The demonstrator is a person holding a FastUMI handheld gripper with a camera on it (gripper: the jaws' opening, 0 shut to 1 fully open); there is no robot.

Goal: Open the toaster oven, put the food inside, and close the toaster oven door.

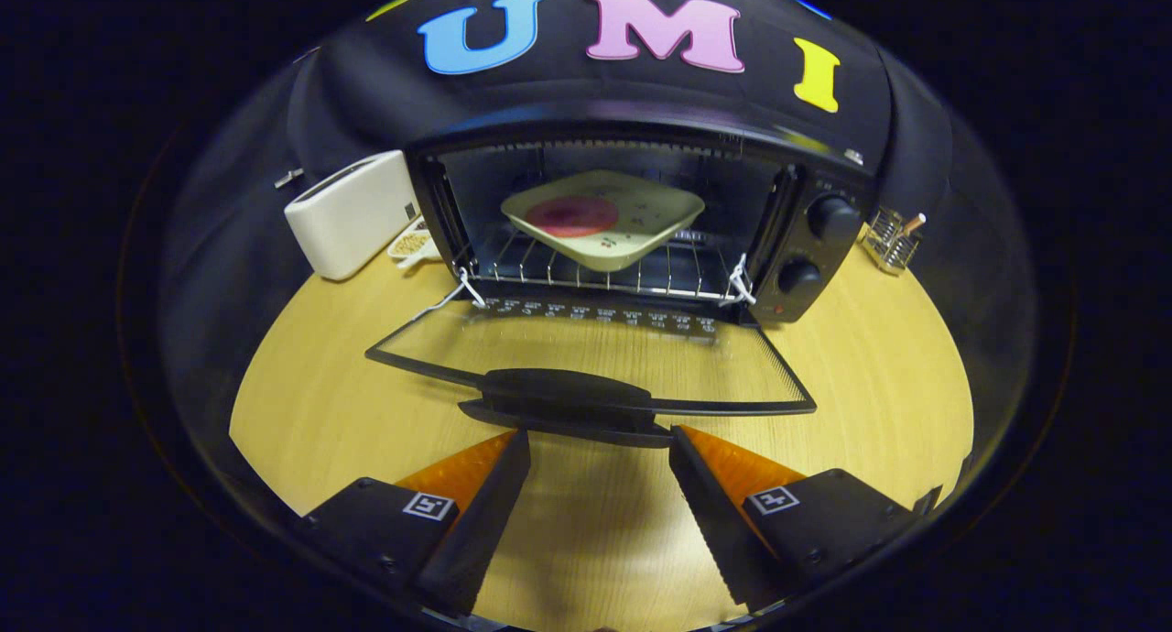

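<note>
Since the stiff, hinged door lies open, I aim my wide-open, empty claw at its handle just ahead.

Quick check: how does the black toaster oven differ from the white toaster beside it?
The black toaster oven stands open, its glass door folded flat, a plate on its rack; the white toaster is smaller and closed-sided. Both sit on the wooden table. The gripper, fingers open, sits just before the door handle.

A light wooden table bears a toaster oven, white toaster and wire rack
</note>
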